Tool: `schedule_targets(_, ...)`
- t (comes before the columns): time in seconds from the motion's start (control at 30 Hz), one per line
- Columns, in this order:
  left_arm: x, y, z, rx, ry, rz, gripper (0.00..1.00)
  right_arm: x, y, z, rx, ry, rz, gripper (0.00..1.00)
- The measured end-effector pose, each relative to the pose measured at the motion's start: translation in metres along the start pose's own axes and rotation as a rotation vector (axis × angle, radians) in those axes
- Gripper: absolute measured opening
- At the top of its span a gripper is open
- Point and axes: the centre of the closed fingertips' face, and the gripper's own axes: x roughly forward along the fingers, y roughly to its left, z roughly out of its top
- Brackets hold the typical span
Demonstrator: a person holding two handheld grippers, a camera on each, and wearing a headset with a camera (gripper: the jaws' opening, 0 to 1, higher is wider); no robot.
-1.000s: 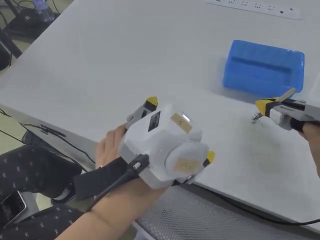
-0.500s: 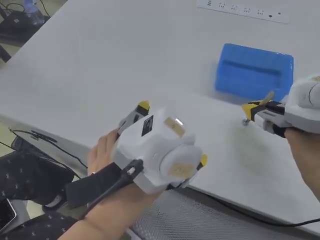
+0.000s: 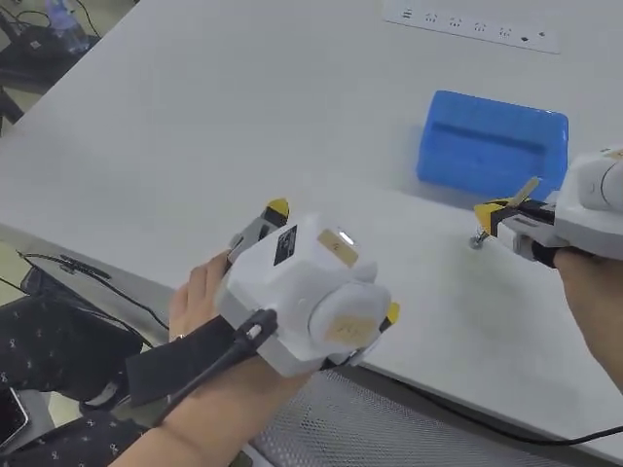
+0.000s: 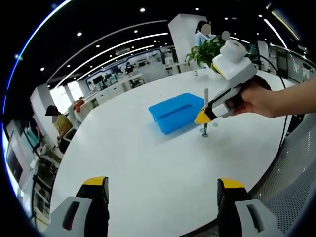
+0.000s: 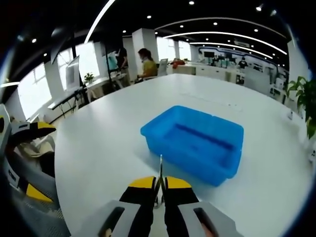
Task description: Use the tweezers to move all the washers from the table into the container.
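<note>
My right gripper point(image 3: 494, 214) is shut on thin metal tweezers point(image 3: 526, 191), just in front of the blue container point(image 3: 492, 146). The tweezers' lower tip touches the white table beside a small grey washer point(image 3: 477, 240); whether the tip grips it is too small to tell. From the left gripper view, the tweezers point(image 4: 206, 101) stand nearly upright over the washer point(image 4: 204, 133), next to the container point(image 4: 175, 112). Seen from the right gripper point(image 5: 159, 185), the tweezers point(image 5: 160, 170) point toward the container point(image 5: 197, 140). My left gripper point(image 3: 334, 260) hovers open at the table's near edge, holding nothing.
A white power strip point(image 3: 472, 27) lies at the table's far edge. Cables hang off the near left edge point(image 3: 88, 268). A mesh chair point(image 3: 341, 428) sits below the near edge. Broad bare tabletop point(image 3: 243, 107) stretches to the left of the container.
The head view has shifted a little, so more of the right gripper shows. Relative to the container, both grippers and the tweezers stay about where they were.
</note>
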Motion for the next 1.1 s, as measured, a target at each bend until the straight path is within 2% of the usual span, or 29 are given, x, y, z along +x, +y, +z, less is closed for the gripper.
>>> schedule_targets(0.3, 0.000, 0.000, 0.001, -0.001, -0.007, -0.003, 0.94, -0.001, -0.004, 0.000, 0.077, 0.002, 0.009, 0.02)
schedule_targets(0.57, 0.000, 0.000, 0.001, 0.000, -0.004, -0.003, 0.93, -0.005, -0.001, 0.004, 0.076, -0.006, 0.018, 0.02)
schedule_targets(0.83, -0.001, 0.000, 0.001, -0.003, -0.006, 0.000, 0.93, -0.011, 0.007, 0.026, 0.048, -0.045, 0.034, 0.02)
schedule_targets(1.1, -0.001, 0.000, 0.000, -0.002, 0.000, -0.001, 0.93, -0.021, 0.011, 0.058, 0.010, -0.105, 0.044, 0.02)
